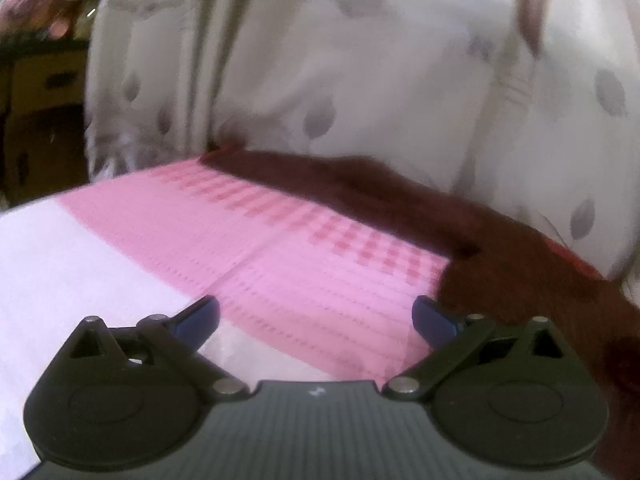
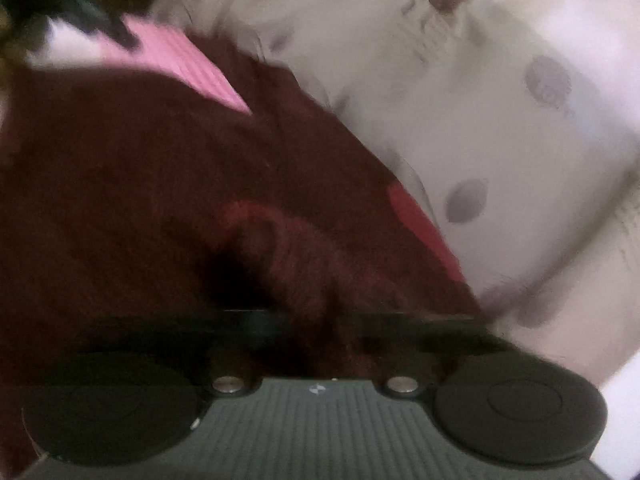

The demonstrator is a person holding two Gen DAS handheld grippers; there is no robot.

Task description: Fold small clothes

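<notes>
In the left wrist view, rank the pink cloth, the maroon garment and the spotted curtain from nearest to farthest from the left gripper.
From the left gripper, which is open:
1. Pink cloth, straight ahead between the fingers.
2. Maroon garment, behind and to the right.
3. Spotted curtain, hanging at the back.

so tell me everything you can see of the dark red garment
The dark red garment looks like soft, fuzzy maroon knit or fleece. It lies crumpled over the pink checked cloth, along the edge nearest the pale spotted curtain. A brighter red strip shows at its border. In the blurred right wrist view a bunched fold rises close to the right tool.
</notes>
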